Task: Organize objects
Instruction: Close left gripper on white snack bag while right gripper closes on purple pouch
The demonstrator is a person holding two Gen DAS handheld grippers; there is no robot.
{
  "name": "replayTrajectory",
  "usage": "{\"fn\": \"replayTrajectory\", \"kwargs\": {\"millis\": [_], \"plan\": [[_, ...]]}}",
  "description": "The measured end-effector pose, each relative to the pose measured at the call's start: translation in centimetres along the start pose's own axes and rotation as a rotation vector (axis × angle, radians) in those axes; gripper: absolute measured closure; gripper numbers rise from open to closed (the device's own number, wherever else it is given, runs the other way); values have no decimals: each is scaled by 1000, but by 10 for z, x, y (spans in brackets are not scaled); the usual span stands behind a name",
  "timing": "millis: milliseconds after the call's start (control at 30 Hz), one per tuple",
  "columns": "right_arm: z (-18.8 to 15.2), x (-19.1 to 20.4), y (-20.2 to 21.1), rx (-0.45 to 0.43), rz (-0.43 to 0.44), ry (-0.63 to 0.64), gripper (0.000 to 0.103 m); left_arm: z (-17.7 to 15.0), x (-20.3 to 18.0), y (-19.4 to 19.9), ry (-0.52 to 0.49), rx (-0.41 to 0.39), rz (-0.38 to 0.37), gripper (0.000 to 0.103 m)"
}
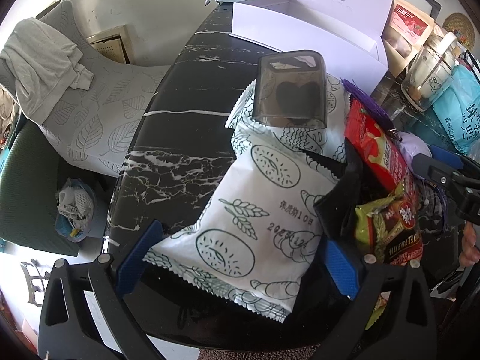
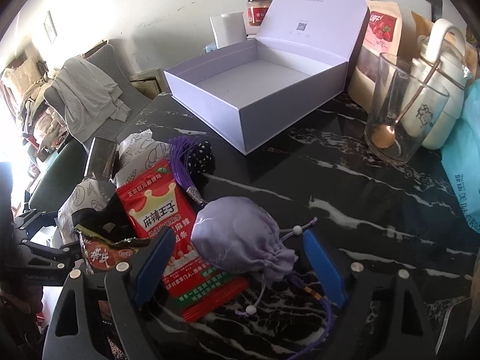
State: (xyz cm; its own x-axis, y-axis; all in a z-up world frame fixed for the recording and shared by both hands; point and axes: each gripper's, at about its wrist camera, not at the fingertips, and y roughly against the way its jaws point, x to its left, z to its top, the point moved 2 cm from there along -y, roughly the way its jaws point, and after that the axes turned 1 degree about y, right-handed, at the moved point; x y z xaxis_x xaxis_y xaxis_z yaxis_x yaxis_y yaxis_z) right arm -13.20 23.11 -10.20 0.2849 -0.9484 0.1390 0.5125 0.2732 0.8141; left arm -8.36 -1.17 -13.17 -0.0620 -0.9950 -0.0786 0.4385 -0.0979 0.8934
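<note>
Pick-up step, I judge: right tool [image 2: 237,258] gapes wide around the lilac pouch [image 2: 240,243], well short of the open white box [image 2: 255,69]; left tool [image 1: 240,258] straddles the bread packet [image 1: 255,210], also wide. Next: close, lift, carry boxward.

Daylight pours in from my left, blowing out to pure white at the left edge of the right wrist view. The glossy black marble-patterned tabletop [image 2: 345,198] catches soft sheen there, while the open pale lilac cardboard box [image 2: 258,81] is evenly lit inside. Both fisheye views bend straight lines and darken to black corners. Close objects stay sharp; the far room is slightly soft.
</note>
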Motion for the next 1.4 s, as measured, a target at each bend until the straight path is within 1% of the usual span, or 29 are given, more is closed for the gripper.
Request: {"fn": "replayTrajectory", "kwargs": {"millis": [100,167,233,300,500,667,700,733,867,900,933,967,1300,1400], "plan": [[1,-1,-7,19,3,-10,15,1,-1,-1,-16,-18,-5,8],[0,-2,-11,27,3,-16,15,0,-2,0,-22,-27,-3,9],[-1,-3,-15,33,5,-18,23,-2,-2,2,-26,-34,-4,10],[-1,-5,-16,31,30,-36,32,-2,-2,3,-22,-37,-9,11],[-2,-4,-13,22,45,-22,38,-6,0,9,-2,-45,-25,15],[-5,-3,-9,20,48,-13,40,-11,-1,15,-1,-52,-31,19],[-6,-2,-8,20,47,-10,40,-12,-1,16,-4,-52,-31,22],[-7,-2,-7,18,48,-9,40,-13,-2,18,-10,-53,-32,27],[-9,0,-1,4,51,-4,41,-17,-5,22,-19,-55,-20,29],[-10,0,0,1,50,-2,41,-18,-5,23,-10,-55,-23,32],[-11,0,2,-1,49,-1,41,-19,-4,24,-5,-56,-28,41],[-11,0,4,-5,49,0,42,-19,-4,25,1,-53,-35,47],[-20,4,20,-40,45,16,44,-31,4,36,25,-57,-6,48],[-23,6,26,-56,47,26,44,-35,6,43,34,-71,-3,48]]}}
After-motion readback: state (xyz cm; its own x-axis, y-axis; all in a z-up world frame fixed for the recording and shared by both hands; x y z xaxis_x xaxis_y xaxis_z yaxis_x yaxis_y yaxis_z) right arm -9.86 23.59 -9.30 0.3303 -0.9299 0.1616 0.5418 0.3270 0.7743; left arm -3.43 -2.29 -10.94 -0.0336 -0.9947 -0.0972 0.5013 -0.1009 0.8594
